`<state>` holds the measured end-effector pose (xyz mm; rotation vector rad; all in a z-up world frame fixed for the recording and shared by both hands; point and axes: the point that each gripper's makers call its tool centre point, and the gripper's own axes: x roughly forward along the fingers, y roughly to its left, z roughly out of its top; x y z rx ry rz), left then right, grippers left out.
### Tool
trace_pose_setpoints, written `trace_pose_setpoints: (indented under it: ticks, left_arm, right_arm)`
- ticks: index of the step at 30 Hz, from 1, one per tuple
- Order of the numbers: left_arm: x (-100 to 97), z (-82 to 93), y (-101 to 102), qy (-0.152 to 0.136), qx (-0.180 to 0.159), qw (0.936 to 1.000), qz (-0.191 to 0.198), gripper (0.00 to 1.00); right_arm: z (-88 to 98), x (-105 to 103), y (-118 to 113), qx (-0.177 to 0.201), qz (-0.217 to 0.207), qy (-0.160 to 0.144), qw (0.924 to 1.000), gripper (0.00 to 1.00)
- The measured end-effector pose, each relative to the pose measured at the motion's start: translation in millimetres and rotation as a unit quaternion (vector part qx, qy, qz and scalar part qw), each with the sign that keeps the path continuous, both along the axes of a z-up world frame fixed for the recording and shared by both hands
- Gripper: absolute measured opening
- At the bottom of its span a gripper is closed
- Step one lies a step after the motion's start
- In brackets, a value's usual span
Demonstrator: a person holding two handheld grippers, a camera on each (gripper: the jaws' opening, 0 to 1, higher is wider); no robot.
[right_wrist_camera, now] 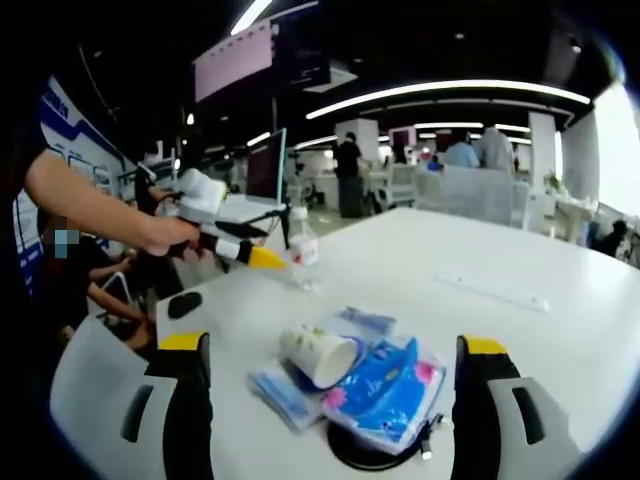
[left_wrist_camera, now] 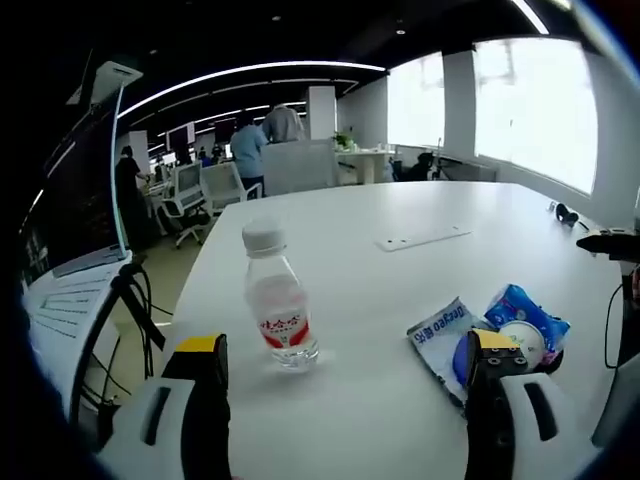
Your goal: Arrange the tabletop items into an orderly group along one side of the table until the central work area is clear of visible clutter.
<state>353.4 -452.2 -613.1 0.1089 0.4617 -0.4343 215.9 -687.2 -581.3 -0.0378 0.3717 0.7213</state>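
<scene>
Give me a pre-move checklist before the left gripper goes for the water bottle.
1. Left gripper jaws open: ok.
2. Water bottle upright, cap on: ok.
3. Bottle between the jaws: not ok, it stands ahead, nearer the left jaw.
4. Right gripper open and empty: ok.
5. Paper cup upright: not ok, on its side atop the blue packets.
6. Room along the table edge: cannot tell.

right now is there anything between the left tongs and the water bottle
Nothing visible. In the left gripper view the water bottle stands upright on the white table just ahead of the open left tongs, with bare tabletop between. The snack packets and paper cup lie off to the right, apart from it.
</scene>
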Motion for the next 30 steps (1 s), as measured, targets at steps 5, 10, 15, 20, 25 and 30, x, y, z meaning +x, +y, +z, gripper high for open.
trace_pose_setpoints:
  ticks: [5, 10, 15, 20, 25, 30]
  left_arm:
    - [-15.2, 7.7, -9, -0.004, -0.001, 1.0, -0.004, 0.99]
    - [-28.5, 11.8, -19, -0.009, -0.001, 0.9999, -0.008, 0.99]
    - [-40.0, 13.4, -30, -0.015, 0.005, 0.9998, -0.013, 0.99]
    - [-47.0, 10.7, -40, -0.021, 0.015, 0.9995, -0.019, 0.99]
    - [-50.4, 10.1, -46, -0.022, 0.017, 0.9995, -0.018, 0.99]
    - [-57.4, 11.0, -50, -0.022, 0.014, 0.9995, -0.015, 0.98]
  right_arm:
    - [1.5, -5, -3, 0.003, 0.01, -0.001, 0.9999, 1.0]
    - [2.1, -11, -4, -0.003, 0.027, -0.006, 0.9996, 0.99]
    - [4.4, -16, -6, -0.004, 0.045, -0.014, 0.9989, 0.99]
    - [7.6, -17, -10, -0.003, 0.057, -0.024, 0.9981, 0.99]
    - [5.0, -22, -16, -0.008, 0.067, -0.025, 0.9974, 0.99]
    - [1.1, -24, -20, -0.008, 0.069, -0.022, 0.9974, 0.99]
